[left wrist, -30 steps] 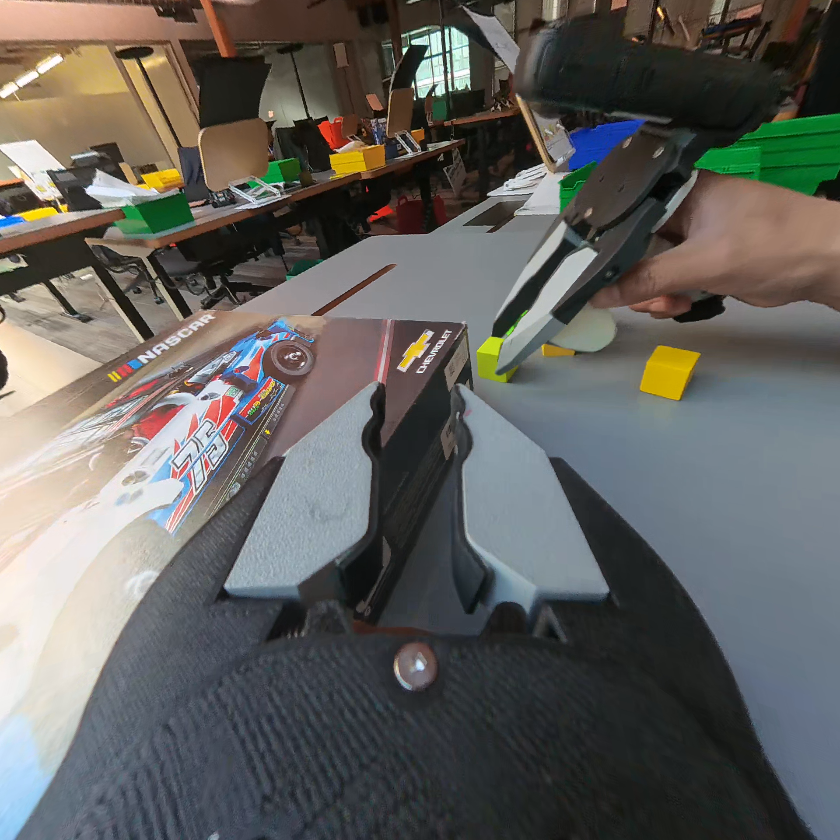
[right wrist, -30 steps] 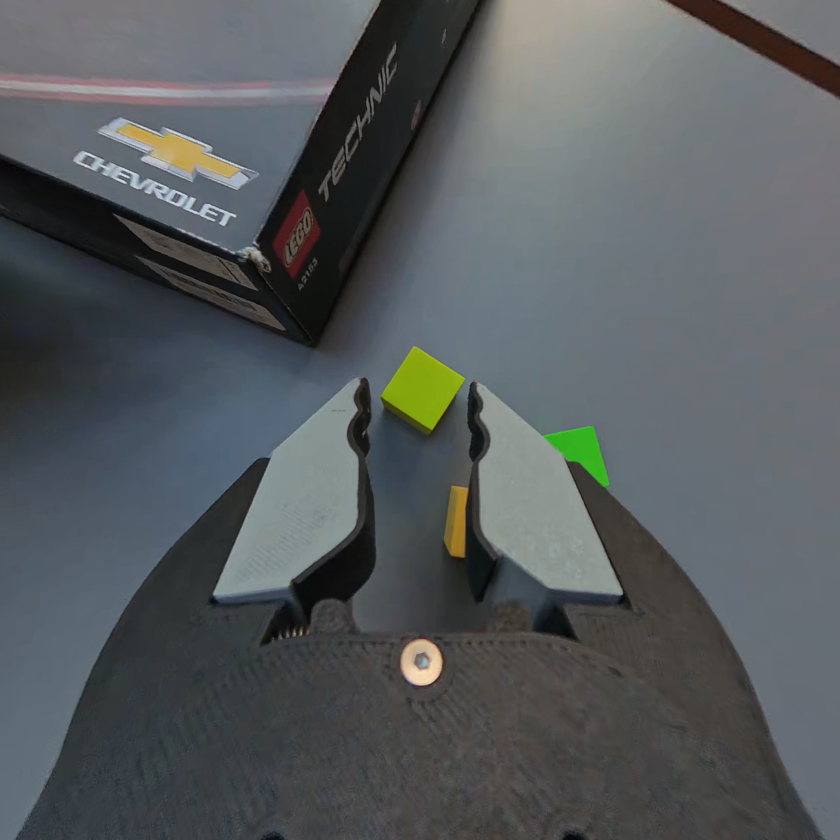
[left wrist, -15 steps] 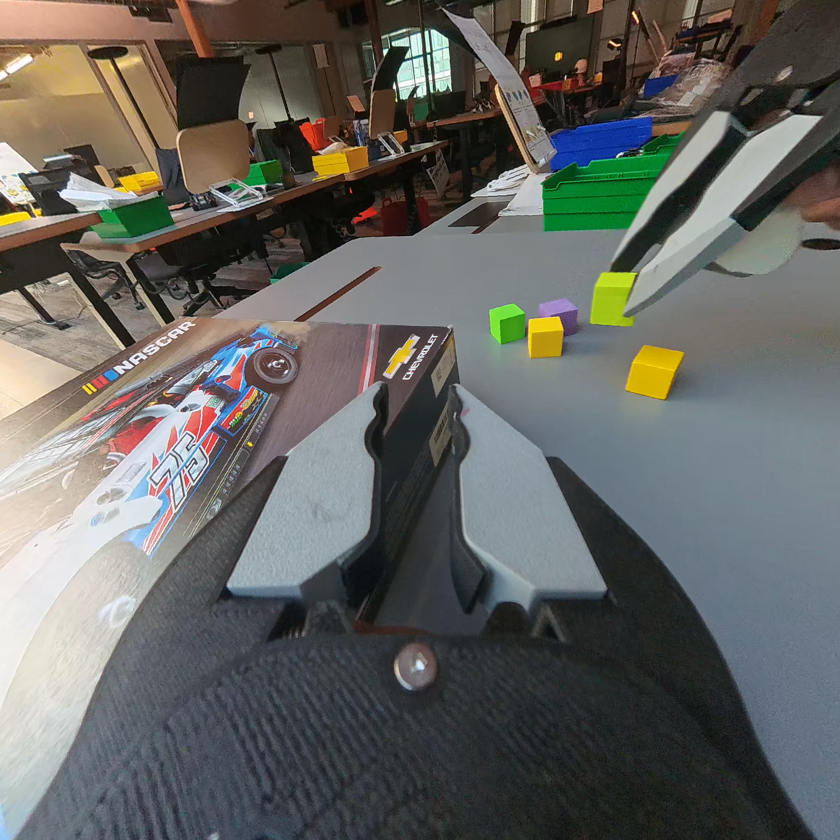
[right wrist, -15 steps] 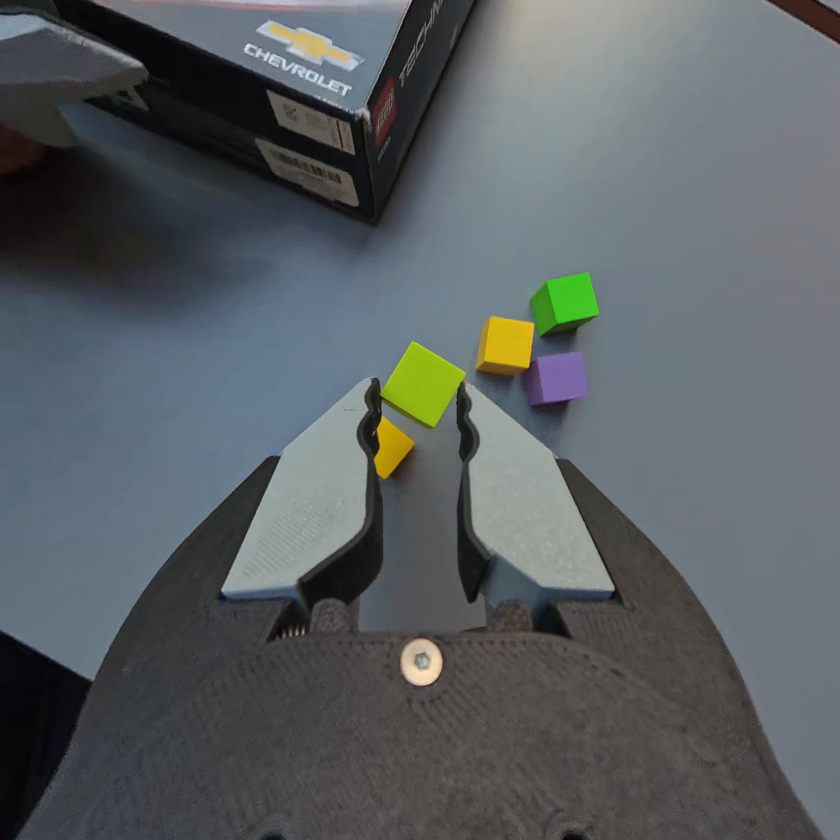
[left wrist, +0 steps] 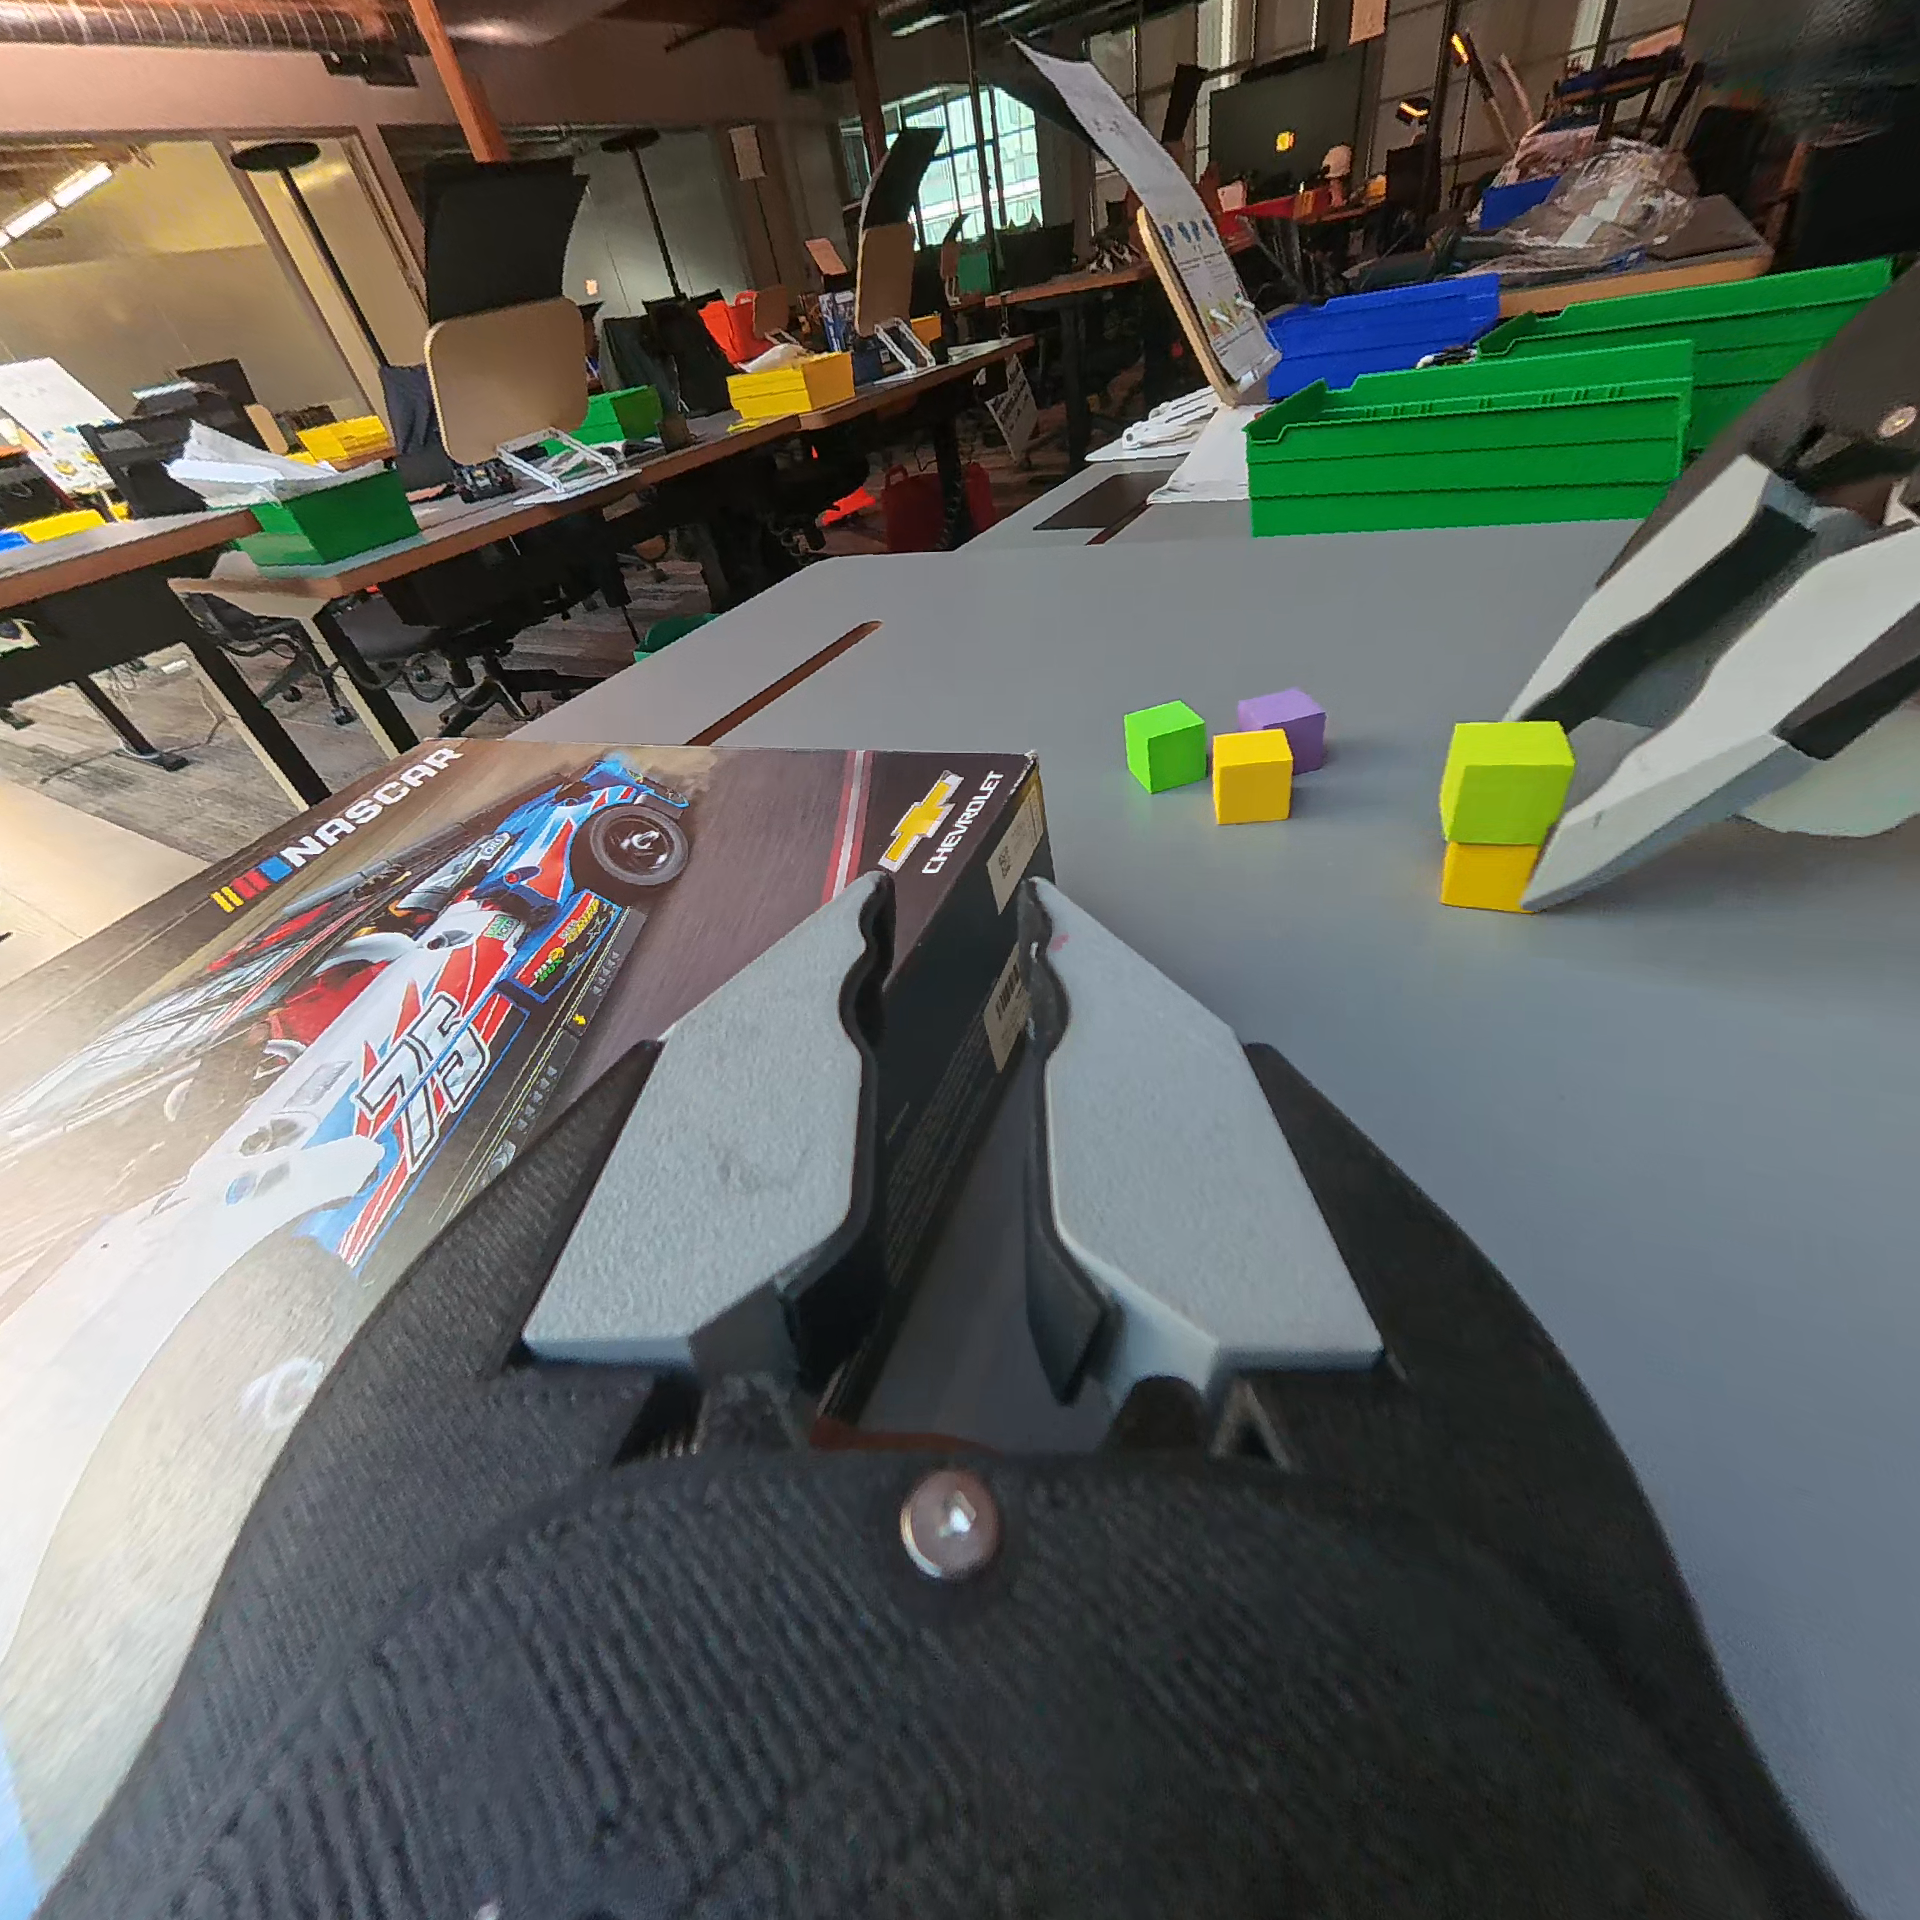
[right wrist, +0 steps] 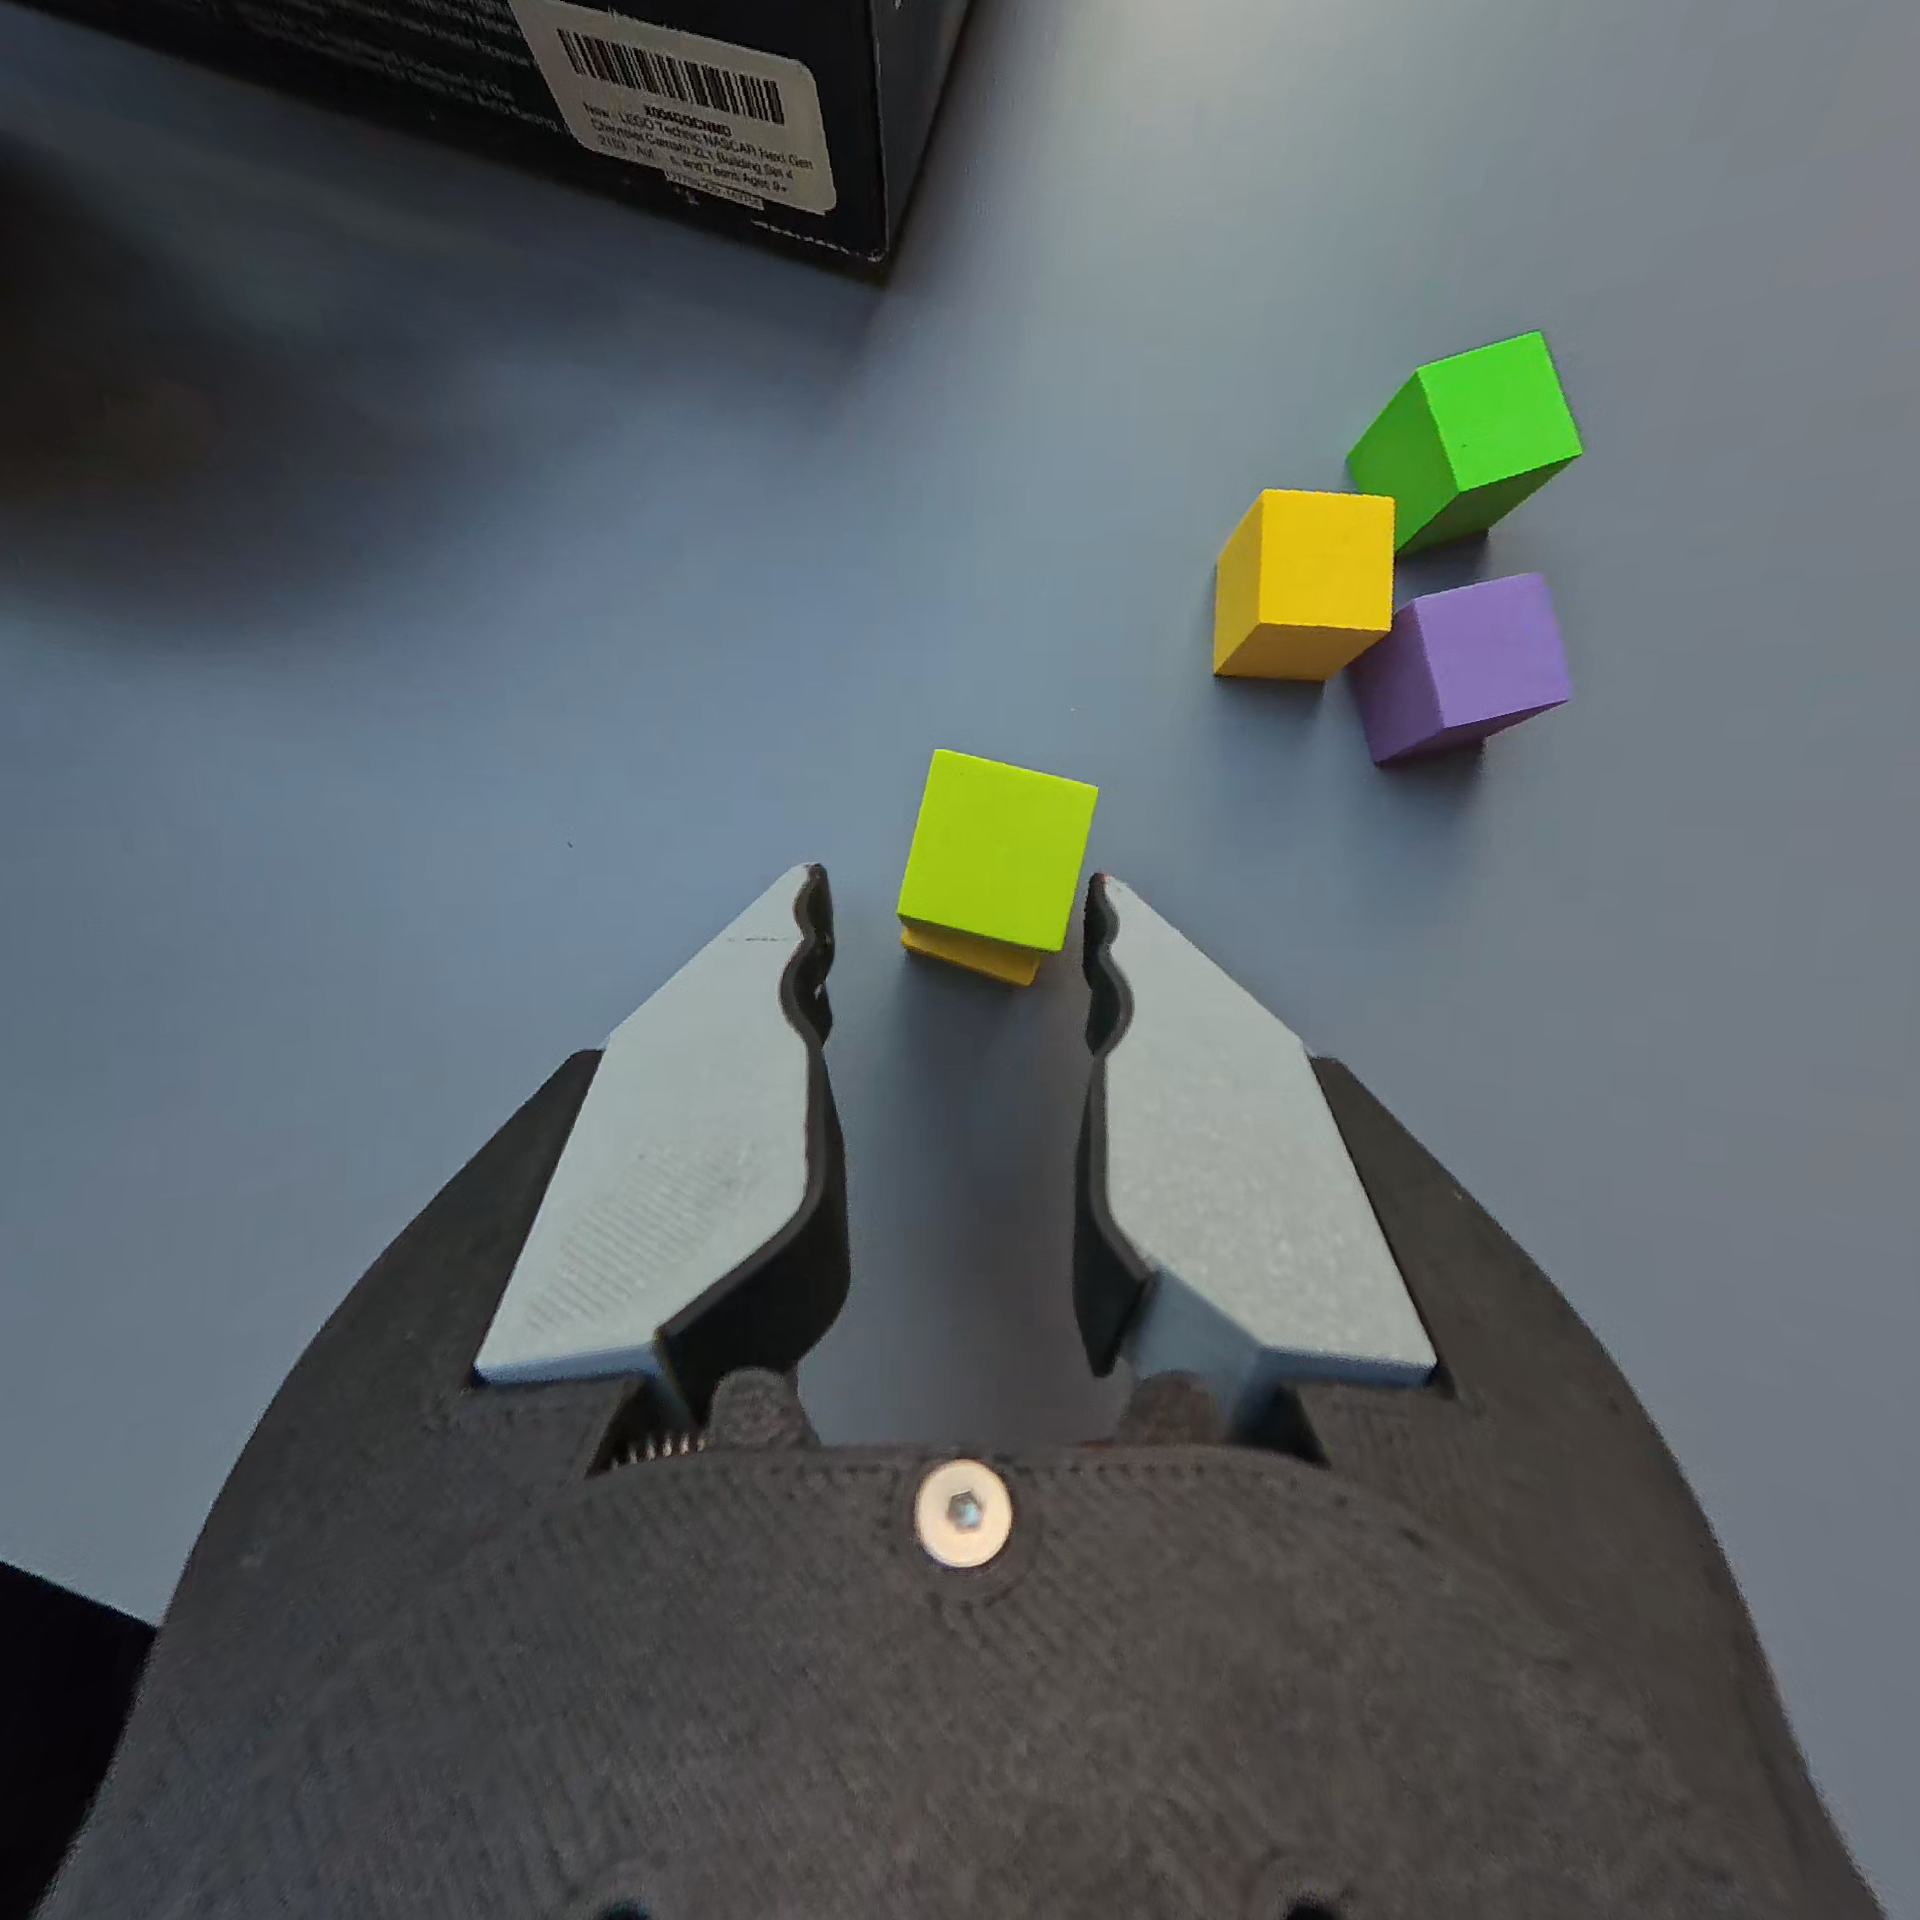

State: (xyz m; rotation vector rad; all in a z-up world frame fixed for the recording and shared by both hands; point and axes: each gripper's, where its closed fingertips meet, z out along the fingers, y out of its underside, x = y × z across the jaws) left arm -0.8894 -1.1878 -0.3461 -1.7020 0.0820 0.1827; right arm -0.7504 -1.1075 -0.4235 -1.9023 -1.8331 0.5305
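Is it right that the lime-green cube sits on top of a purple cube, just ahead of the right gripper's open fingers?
Not quite. The lime-green cube sits on a yellow cube, as the right wrist view shows. The purple cube lies apart, beside another yellow cube and a green one. The right gripper's fingers are indeed open.

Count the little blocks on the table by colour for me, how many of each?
Yellow blocks: 2, one loose and one under the lime block
Lime block: 1
Green block: 1
Purple block: 1
Total: 5 blocks
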